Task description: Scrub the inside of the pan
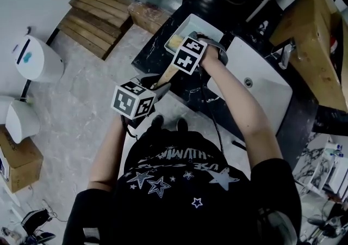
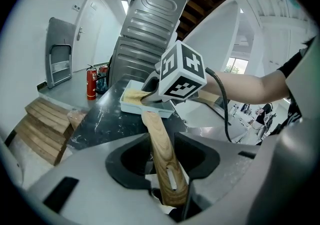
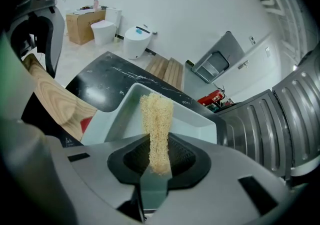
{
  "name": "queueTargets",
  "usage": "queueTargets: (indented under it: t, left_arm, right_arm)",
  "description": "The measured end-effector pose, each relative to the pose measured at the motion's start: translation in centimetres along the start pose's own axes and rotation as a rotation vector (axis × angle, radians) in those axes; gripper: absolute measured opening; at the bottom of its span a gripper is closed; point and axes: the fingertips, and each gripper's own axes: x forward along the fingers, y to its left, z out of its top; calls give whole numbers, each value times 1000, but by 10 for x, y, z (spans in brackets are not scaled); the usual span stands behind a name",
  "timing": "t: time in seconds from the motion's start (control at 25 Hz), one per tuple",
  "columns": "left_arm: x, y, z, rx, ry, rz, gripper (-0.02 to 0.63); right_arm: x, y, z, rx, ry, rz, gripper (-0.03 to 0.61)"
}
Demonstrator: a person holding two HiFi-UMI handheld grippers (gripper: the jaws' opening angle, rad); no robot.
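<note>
- Black marble worktop (image 1: 149,56) stands before the person in a pale-floored room, with a white sink (image 1: 261,89) set at its right end.
- Nearest the person, the left gripper (image 2: 169,189) is clamped on the end of the wooden handle (image 2: 159,141), which juts out past the worktop's near edge.
- Beyond it, the pan (image 1: 196,26), white and rectangular, appears to rest on the worktop by its right end, just beside the sink.
- Over the pan, the right gripper (image 3: 156,166) pinches a straw-coloured fibrous scrubber (image 3: 156,116), whose free end points down into the pan's hollow.
- Whether the scrubber touches the pan's floor cannot be told from any view.
- The inside looks pale and plain, with no foam or grime to be seen, so the pictures do not show how much has been scrubbed; the walls and corners likely remain to be worked.
- Farthest off, wooden pallets (image 1: 100,18) lie on the floor and a red fire extinguisher (image 2: 91,84) stands past the worktop's far edge.
</note>
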Motion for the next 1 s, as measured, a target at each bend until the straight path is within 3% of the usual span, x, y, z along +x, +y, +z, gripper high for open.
queueTargets:
  t: [0.4,1.0]
  left_arm:
    - [1,1,0,5,3,-34,163]
    - [1,0,1,16,14,-48,164]
  right_arm:
    - [-3,10,6,14,-16,21,80]
    - [4,-62,-45,104,113,-150,83]
